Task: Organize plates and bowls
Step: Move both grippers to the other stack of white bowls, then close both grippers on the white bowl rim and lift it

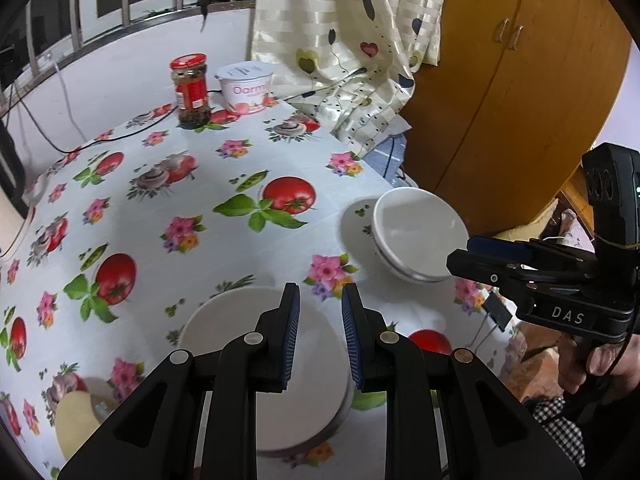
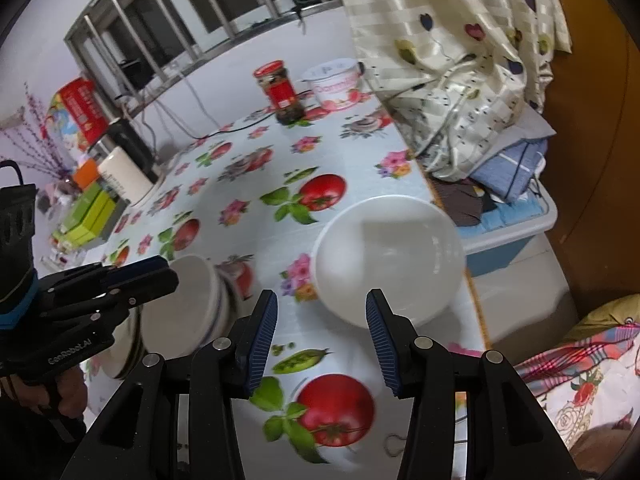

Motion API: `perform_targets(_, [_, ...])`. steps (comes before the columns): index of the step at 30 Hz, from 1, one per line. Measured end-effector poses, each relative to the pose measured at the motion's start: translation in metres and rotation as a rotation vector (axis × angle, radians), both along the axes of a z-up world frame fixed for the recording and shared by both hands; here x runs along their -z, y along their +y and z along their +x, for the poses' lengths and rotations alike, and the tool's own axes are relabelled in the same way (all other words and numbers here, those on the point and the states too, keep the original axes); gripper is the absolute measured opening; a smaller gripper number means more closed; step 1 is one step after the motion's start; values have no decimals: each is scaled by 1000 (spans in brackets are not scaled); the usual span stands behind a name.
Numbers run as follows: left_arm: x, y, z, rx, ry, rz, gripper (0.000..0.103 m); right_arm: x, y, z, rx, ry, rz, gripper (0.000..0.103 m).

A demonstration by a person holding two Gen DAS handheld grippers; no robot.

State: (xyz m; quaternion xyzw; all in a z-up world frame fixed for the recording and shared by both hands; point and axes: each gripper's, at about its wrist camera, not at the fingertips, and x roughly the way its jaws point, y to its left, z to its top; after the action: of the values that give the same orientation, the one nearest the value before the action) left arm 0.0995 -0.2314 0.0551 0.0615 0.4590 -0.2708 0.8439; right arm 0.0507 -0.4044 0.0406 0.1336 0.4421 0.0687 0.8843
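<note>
A white bowl (image 1: 418, 232) stands alone near the table's right edge; it also shows in the right wrist view (image 2: 388, 256). My right gripper (image 2: 322, 338) is open and empty just short of its near rim; in the left wrist view (image 1: 472, 254) it reaches in from the right. A stack of white bowls (image 1: 256, 364) sits at the front, directly under my left gripper (image 1: 320, 336), which is open and empty above it. The stack also shows in the right wrist view (image 2: 188, 304), partly hidden behind the left gripper (image 2: 160, 272).
The flowered tablecloth (image 1: 168, 208) covers the table. A red-lidded jar (image 1: 191, 90) and a yogurt tub (image 1: 246, 86) stand at the back. Boxes and a white cup (image 2: 120, 176) crowd the left side. A curtain (image 1: 352, 40), wooden cupboard (image 1: 520, 92) and storage bin (image 2: 516, 220) lie right.
</note>
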Motion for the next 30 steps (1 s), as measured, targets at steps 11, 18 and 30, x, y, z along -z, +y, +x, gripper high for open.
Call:
perform_targets(11, [6,-35,17,48,53,-32,23,6,-34,3,89,4,-10,46])
perform_targets(18, [20,-55,34,44,138,-59,23,13,-51,9,134,23,-33,44])
perform_targets(30, [39,-71,50,15,208,-52,23,31,-68,21,162,63,-11,26])
